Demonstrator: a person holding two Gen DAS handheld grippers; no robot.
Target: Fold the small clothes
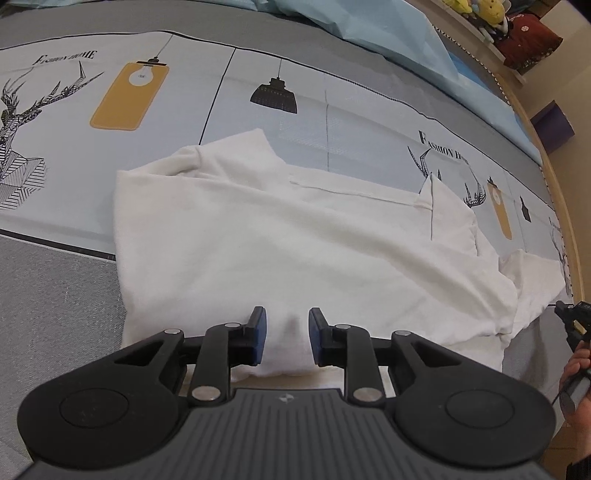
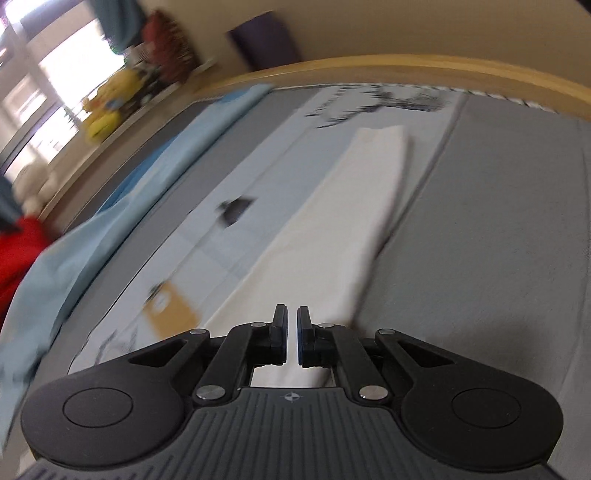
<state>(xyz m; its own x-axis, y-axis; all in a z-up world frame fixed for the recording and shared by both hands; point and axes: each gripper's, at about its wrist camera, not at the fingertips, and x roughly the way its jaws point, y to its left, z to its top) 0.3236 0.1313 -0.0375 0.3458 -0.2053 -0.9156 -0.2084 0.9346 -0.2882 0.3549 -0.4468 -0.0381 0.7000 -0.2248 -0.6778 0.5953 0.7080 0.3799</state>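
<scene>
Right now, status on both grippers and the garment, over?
Left gripper open, fingers astride the white garment's near edge. Right gripper nearly shut, grip unclear, view blurred. Garment partly folded on printed bedsheet. Nothing in the way.

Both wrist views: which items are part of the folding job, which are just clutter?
Job:
- white garment, lying on the printed bed cover
- left claw, open over the garment's near edge
- right claw, nearly shut

Clutter:
- light blue sheet
- yellow plush toys
- red fabric
</scene>
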